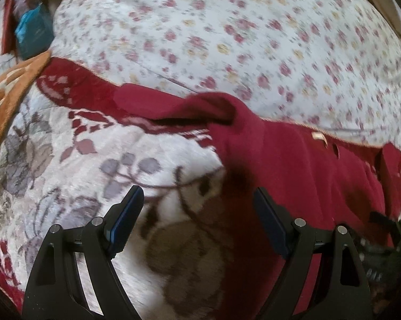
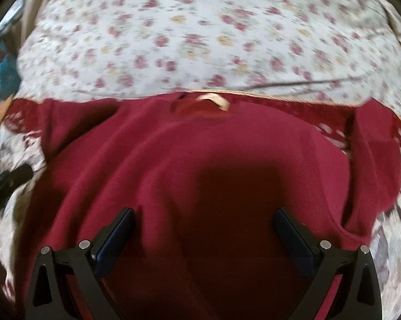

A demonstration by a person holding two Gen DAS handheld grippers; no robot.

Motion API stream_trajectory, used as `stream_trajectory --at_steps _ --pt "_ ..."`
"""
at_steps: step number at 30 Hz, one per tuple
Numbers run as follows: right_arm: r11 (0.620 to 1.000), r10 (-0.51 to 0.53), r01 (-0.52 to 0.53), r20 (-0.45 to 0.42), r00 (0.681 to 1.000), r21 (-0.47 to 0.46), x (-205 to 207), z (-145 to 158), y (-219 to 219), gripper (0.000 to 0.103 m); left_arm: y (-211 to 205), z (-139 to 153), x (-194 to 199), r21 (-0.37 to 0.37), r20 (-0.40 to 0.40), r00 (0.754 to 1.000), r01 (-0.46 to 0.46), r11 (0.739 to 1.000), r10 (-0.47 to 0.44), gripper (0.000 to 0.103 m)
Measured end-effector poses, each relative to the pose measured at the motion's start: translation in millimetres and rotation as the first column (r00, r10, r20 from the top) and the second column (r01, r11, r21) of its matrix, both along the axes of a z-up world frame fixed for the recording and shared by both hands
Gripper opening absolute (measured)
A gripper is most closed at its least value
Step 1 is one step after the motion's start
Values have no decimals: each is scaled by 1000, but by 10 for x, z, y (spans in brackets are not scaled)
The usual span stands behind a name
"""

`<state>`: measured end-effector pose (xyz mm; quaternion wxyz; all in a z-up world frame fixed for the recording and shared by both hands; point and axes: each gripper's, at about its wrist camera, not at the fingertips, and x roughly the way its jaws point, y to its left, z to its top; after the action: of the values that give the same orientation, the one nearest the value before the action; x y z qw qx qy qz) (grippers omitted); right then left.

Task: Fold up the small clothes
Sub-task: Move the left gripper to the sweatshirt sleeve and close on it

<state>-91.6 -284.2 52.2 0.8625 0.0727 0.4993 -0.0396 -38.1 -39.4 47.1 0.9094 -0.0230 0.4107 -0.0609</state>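
A dark red shirt (image 2: 189, 160) lies spread flat on a patterned blanket (image 1: 67, 144), with its collar and a pale neck label (image 2: 213, 100) at the far side and its lower body toward the near side. One sleeve (image 2: 373, 160) lies out to the right, and the other sleeve (image 1: 157, 106) stretches to the left along the blanket's red border. Beyond the shirt, on the far side, a white flowered sheet (image 2: 200, 32) covers the bed.

The right gripper (image 2: 204, 214) points forward and down over the middle of the shirt's body. Its jaws stand wide apart with only the shirt's cloth seen between them, and they hold nothing. A dark shadow falls on the cloth just ahead of the fingers. Whether the fingertips touch the cloth cannot be told.

The left gripper (image 1: 197, 194) is angled down over the shirt's left edge. Its jaws are also spread wide and hold nothing. Its left finger (image 1: 125, 213) is over the blanket, and the right finger over the red cloth, so the shirt's edge runs between them.

In the left wrist view the other gripper's black frame shows at the far right edge. At the far left lie an orange patterned cloth (image 1: 11, 85) and something blue (image 1: 32, 32), too blurred to name.
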Motion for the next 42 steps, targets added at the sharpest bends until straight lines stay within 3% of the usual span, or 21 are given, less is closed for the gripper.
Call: stream_trajectory --at_steps 4,10,17,23,26,29,38,40,42 --pt "996 83 -84 -21 996 -40 61 -25 210 101 217 -19 104 -41 -32 997 -69 997 68 84" --pt "996 62 -60 -26 998 61 64 -92 85 103 399 21 172 -79 -39 992 -123 989 120 84" --pt "997 66 -65 -8 998 48 47 -92 111 103 631 -7 312 -160 -101 983 -171 972 156 84" --pt "995 70 -70 11 998 74 45 -104 93 103 825 80 791 -219 -110 982 -173 960 151 84" --pt "994 69 -70 18 997 82 44 -106 93 103 981 -44 1138 -261 -159 965 -247 933 210 84" --pt "993 69 -71 24 997 93 44 -111 90 103 1053 -167 1437 -226 -174 948 -300 927 264 84" --pt "991 68 -72 37 997 109 40 -117 86 103 1106 -511 2080 -266 -249 929 -338 903 274 84" --pt "991 66 -70 38 997 111 37 -117 88 103 1092 -575 2154 -256 -260 925 -341 905 275 77" --pt "991 64 -68 40 997 111 36 -117 92 103 1089 -593 2205 -250 -253 927 -339 907 276 60"
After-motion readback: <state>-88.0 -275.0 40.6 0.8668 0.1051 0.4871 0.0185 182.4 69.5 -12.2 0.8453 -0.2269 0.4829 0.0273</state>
